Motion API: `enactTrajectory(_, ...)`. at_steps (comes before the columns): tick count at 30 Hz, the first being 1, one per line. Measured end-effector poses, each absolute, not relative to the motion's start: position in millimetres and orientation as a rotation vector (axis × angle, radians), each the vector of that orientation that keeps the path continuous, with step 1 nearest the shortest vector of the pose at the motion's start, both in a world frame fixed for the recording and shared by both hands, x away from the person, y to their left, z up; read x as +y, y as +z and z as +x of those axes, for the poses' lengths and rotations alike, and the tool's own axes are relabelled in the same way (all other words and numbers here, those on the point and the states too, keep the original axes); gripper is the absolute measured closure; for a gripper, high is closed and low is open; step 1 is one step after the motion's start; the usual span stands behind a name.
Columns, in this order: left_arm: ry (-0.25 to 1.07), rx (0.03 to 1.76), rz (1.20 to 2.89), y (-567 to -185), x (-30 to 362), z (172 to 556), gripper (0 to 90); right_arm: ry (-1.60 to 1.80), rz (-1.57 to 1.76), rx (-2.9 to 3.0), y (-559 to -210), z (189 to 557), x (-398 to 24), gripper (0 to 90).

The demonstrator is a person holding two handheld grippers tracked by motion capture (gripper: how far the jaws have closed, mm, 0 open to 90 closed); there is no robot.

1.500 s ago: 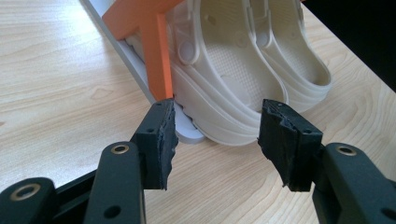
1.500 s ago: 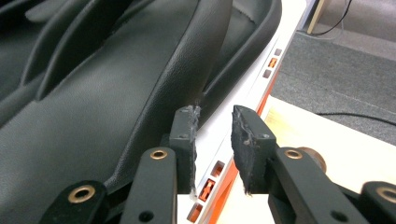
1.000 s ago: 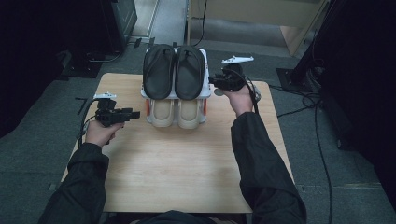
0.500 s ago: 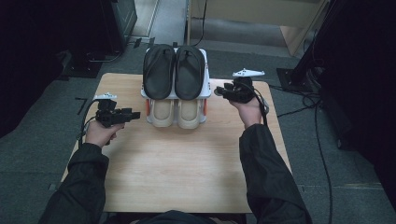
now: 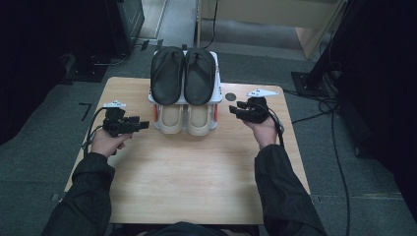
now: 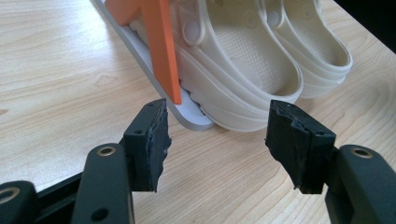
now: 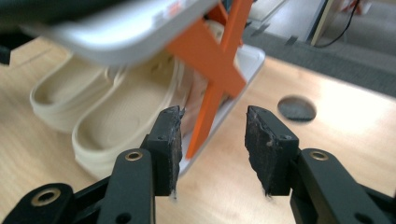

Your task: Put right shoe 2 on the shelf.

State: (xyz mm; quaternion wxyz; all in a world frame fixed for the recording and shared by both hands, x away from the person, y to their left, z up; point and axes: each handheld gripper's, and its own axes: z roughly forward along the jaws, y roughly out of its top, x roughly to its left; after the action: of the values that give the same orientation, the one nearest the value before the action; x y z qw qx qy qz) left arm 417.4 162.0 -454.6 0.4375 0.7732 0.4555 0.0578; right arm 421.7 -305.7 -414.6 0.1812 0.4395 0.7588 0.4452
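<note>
Now | right gripper (image 5: 235, 109) sank beside shoe rack (image 5: 217, 93), left gripper (image 5: 143, 124) idle | fingers of both just widened, released, empty | rack loaded

Matt cream rubbery clogs (image 6: 243, 70) on smooth pale wood table (image 6: 56, 70).

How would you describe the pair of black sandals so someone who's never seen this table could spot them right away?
Look to the far edge of the wooden table, where a small two-level shoe rack with orange side braces stands. The black sandals lie side by side on its top shelf. The cream clogs sit on the lower shelf beneath them, pale where the sandals are dark.
</note>
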Motion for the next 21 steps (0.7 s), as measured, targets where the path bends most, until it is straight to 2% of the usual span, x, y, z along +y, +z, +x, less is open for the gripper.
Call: enactTrajectory(21,0.152,1.081,1.958,-459,147,398,34.7,1.266,1.243,2.205,-468,368,-319,51.9)
